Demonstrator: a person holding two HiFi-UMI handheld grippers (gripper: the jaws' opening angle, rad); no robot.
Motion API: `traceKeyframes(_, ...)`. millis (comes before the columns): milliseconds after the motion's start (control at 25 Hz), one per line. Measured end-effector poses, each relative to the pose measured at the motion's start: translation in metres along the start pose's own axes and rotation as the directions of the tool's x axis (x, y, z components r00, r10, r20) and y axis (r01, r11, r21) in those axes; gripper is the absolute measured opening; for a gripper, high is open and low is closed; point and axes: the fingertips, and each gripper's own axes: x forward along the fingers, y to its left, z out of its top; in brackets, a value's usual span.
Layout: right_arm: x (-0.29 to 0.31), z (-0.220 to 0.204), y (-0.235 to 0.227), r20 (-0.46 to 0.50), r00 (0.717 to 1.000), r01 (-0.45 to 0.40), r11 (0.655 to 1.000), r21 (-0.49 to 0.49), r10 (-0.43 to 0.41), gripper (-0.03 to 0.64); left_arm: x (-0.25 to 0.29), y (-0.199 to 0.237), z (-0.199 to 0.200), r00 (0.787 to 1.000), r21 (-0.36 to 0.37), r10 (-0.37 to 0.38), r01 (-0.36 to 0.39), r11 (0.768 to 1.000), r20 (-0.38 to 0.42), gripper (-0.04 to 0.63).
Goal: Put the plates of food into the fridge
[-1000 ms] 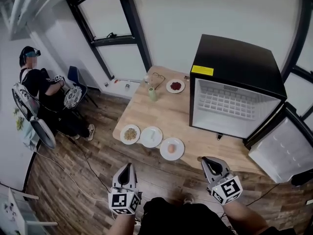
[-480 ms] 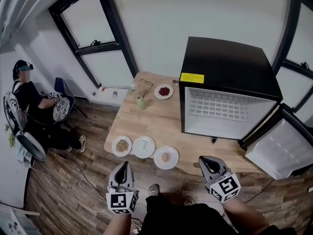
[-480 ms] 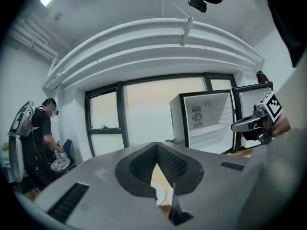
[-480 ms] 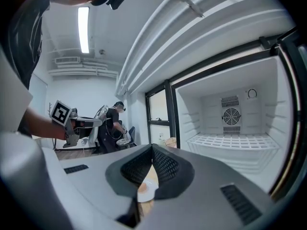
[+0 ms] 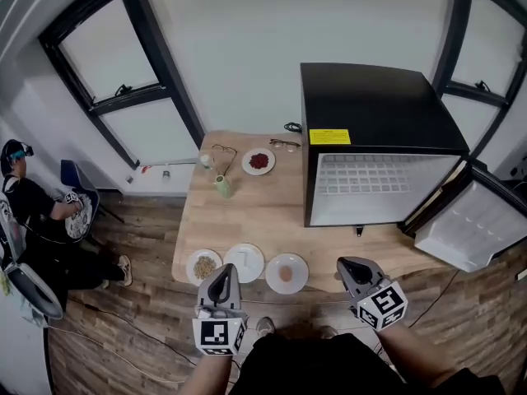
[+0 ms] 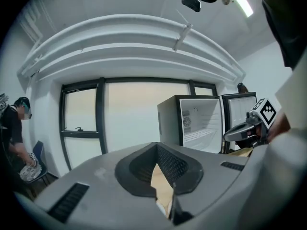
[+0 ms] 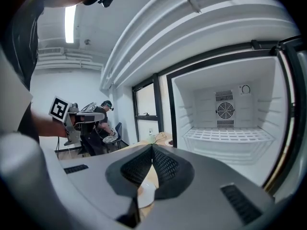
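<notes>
Both grippers are running empty. Left gripper [image 5: 224, 276] is showing its jaws closed tip to tip in the left gripper view, nothing between them. Right gripper [image 5: 350, 267] is doing the same, pads together and clamping nothing.

Three plates are sitting in a row along the near edge of the wooden table [image 5: 263, 212]: grain plate [image 5: 204, 266], white plate [image 5: 244, 262], and round-item plate [image 5: 286, 273]. Left gripper is hovering just off that edge, its nose pointing between the grain plate and the white plate, near them but not touching. Right gripper is hanging to the right of the round-item plate, apart from it and aiming toward the fridge [image 5: 370, 105]. The fridge is standing on the table's right end with its door [image 5: 478, 229] swung open.

Red-food plate [image 5: 258, 162] is lying at the far side, beside the fridge's left wall and well apart from both grippers. Green cup [image 5: 222, 186] is standing near it.
</notes>
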Motion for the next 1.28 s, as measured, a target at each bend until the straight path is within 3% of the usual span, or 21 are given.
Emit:
traceKeyframes(360, 0.044, 0.014, 0.046, 0.045, 0.992, 0.118, 0.992, 0.049, -0.12, 0.018, 0.019, 0.043, -0.014, 0.981, -0.028, -0.192, 0.193, 0.981, 0.024, 0.003)
traceKeyframes(640, 0.048, -0.004, 0.049, 0.033, 0.958, 0.281, 0.957, 0.071, -0.283, 0.018, 0.038, 0.068, -0.02, 0.949, -0.007, -0.31, 0.311, 0.95, 0.047, 0.003)
traceKeyframes(800, 0.036, -0.019, 0.05, 0.014, 0.93, 0.363, 0.926, 0.104, -0.366, 0.018, 0.045, 0.067, -0.029, 0.92, -0.023, -0.389, 0.39, 0.92, 0.052, 0.003)
traceKeyframes(960, 0.044, -0.039, 0.067, -0.031, 0.928, 0.371, 0.918, 0.139, -0.37, 0.018, 0.051, 0.065, -0.028, 0.912, -0.017, -0.402, 0.404, 0.914, 0.079, 0.003)
traceKeyframes(1120, 0.05, -0.066, 0.088, -0.086, 0.936, 0.351, 0.914, 0.202, -0.34, 0.02, 0.046, 0.065, -0.037, 0.905, -0.056, -0.419, 0.424, 0.904, 0.072, 0.003)
traceKeyframes(1280, 0.051, -0.092, 0.1, -0.096, 0.943, 0.331, 0.916, 0.228, -0.317, 0.02, 0.044, 0.069, -0.052, 0.918, -0.063, -0.394, 0.396, 0.916, 0.046, 0.003)
